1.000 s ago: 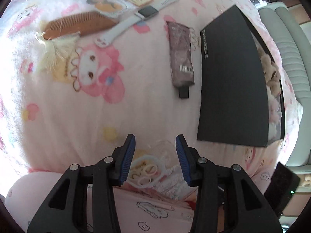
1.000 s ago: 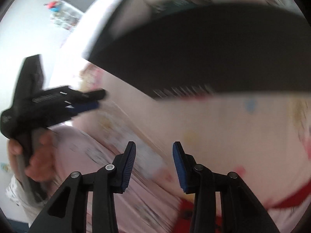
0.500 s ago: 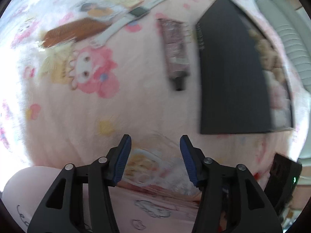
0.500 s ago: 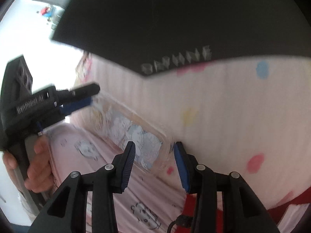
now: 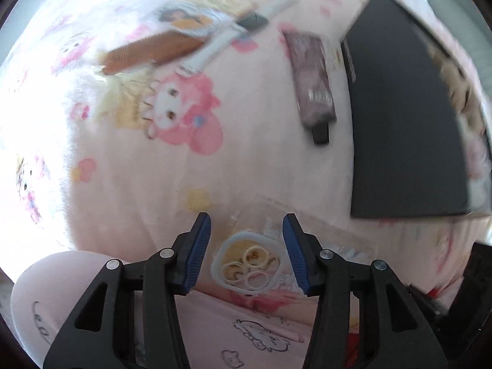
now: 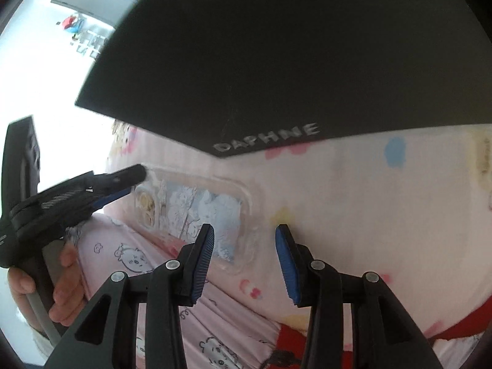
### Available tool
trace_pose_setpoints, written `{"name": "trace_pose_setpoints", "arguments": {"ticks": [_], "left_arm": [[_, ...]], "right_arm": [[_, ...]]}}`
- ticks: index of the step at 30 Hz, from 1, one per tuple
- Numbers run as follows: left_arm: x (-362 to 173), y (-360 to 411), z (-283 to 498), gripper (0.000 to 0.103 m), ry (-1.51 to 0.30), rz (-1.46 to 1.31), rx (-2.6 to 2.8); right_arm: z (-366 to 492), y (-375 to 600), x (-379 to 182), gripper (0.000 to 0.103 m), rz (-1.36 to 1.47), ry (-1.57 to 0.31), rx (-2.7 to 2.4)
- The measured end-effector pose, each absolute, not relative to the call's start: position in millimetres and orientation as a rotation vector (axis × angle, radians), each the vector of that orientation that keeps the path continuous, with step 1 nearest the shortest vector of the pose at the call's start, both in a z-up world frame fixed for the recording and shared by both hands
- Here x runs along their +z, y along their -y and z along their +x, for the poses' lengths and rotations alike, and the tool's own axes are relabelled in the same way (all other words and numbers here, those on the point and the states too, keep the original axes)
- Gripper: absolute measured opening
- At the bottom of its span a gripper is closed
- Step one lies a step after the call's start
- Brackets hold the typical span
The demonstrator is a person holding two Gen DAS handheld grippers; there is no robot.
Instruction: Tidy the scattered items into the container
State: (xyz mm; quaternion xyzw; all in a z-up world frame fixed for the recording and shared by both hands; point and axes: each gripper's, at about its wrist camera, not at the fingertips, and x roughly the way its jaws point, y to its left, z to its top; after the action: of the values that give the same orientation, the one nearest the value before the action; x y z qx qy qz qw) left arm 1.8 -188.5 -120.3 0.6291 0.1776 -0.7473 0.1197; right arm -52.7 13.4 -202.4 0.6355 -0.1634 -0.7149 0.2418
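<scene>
A clear plastic packet of hair ties (image 5: 252,261) lies on the pink blanket at its near edge. My left gripper (image 5: 247,235) is open, its blue pads on either side of the packet's ring end. In the right wrist view the same packet (image 6: 200,212) lies just ahead and left of my open, empty right gripper (image 6: 244,241); the left gripper (image 6: 123,184) reaches it from the left. The black box (image 5: 406,117) lies to the right, with fluffy items inside; it fills the top of the right wrist view (image 6: 292,55).
Further back on the blanket lie a brown wooden comb (image 5: 150,50), a white smartwatch (image 5: 240,33), a printed card (image 5: 187,18) and a dark tube with a black cap (image 5: 313,83). My pink-clothed body is close at the bottom.
My left gripper has moved forward over the hair-tie packet, which now sits between its pads. My right gripper swung down toward the packet's other end, close under the black box.
</scene>
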Motion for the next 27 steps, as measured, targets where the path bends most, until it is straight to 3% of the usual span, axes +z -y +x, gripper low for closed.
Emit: {"name": "trace_pose_setpoints", "arguments": {"ticks": [8, 17, 21, 27], "left_arm": [[-114, 180, 17, 0.060, -0.620, 1.927, -2.277], [-110, 151, 34, 0.062, -0.485, 1.905, -2.308], [-78, 145, 56, 0.056, -0.584, 1.861, -2.434], [-13, 140, 67, 0.056, -0.612, 1.776, -2.633]], "right_arm": [[-60, -14, -181, 0.039, 1.625, 0.450, -2.080], [-68, 1, -196, 0.040, 1.674, 0.379, -2.075], [-60, -5, -163, 0.041, 1.600, 0.367, -2.123], [-44, -25, -80, 0.040, 1.366, 0.355, -2.211]]}}
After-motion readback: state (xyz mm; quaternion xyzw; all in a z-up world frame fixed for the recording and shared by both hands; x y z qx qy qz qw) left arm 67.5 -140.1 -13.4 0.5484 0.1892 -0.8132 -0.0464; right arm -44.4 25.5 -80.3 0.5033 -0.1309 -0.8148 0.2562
